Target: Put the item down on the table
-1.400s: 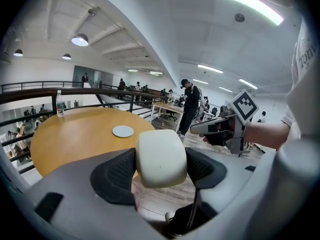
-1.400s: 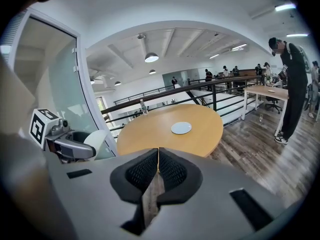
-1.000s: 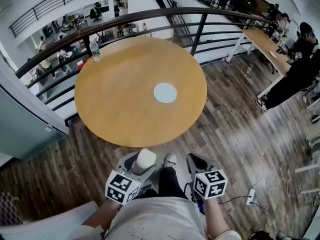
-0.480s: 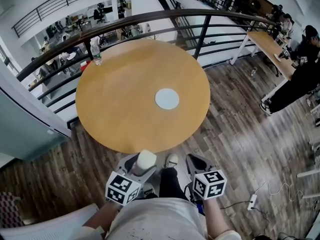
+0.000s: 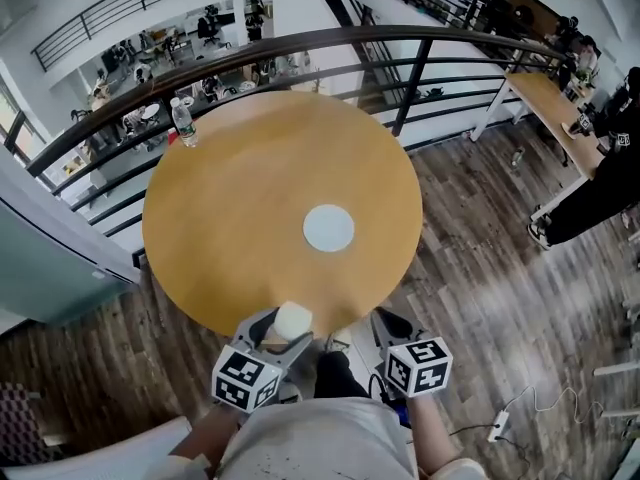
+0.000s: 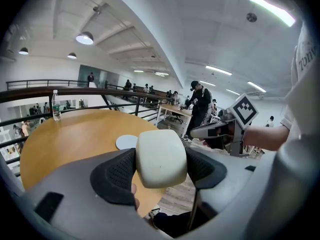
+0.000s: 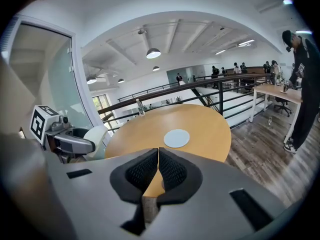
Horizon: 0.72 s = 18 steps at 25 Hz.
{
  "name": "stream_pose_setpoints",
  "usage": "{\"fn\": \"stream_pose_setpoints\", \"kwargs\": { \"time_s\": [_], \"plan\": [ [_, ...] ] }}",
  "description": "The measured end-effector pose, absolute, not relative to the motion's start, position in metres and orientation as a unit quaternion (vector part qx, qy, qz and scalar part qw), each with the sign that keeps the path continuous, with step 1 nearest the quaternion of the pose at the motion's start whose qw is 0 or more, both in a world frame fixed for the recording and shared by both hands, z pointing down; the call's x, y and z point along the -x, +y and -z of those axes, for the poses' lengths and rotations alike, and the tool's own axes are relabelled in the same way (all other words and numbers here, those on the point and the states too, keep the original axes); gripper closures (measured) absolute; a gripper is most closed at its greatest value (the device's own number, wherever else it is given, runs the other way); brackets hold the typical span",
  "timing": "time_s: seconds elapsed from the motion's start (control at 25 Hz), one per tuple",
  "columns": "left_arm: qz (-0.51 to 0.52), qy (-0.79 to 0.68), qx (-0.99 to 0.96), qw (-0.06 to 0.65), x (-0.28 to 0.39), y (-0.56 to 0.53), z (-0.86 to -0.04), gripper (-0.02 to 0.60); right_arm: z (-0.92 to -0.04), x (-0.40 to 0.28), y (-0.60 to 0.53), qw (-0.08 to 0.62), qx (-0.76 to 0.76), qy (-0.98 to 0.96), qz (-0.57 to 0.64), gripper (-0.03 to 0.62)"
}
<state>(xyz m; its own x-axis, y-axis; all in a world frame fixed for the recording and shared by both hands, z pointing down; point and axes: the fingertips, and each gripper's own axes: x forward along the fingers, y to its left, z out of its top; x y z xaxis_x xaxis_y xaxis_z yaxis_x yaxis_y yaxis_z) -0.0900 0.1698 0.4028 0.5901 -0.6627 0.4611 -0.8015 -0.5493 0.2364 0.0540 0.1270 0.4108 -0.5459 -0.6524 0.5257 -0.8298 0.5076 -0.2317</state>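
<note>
My left gripper [image 5: 280, 336] is shut on a cream rounded block [image 5: 293, 319], held just over the near edge of the round wooden table [image 5: 240, 208]. In the left gripper view the block [image 6: 161, 158] fills the gap between the two black pads. My right gripper [image 5: 392, 330] is shut with nothing in it and hangs beside the left one, off the table's near edge. In the right gripper view its pads [image 7: 158, 170] meet with the table [image 7: 200, 119] beyond them.
A pale round coaster [image 5: 328, 228] lies right of the table's middle. A water bottle [image 5: 181, 122] stands at the far left rim. A dark railing [image 5: 300, 48] curves behind the table. A person in black [image 5: 600, 173] stands by a desk at right. Wooden floor surrounds the table.
The table has come closer in the head view. The block in my left gripper now overlaps the table's near edge; before, both grippers were short of it.
</note>
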Motion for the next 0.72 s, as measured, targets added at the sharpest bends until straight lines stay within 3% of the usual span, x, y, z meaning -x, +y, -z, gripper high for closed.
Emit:
{"fn": "stream_pose_setpoints", "kwargs": {
  "time_s": [0.72],
  "plan": [
    [-0.17, -0.446, -0.853, 0.213, 0.035, 0.029, -0.397, 0.259, -0.409, -0.106, -0.019, 0.176, -0.414, -0.86, -0.241, 0.568]
  ]
}}
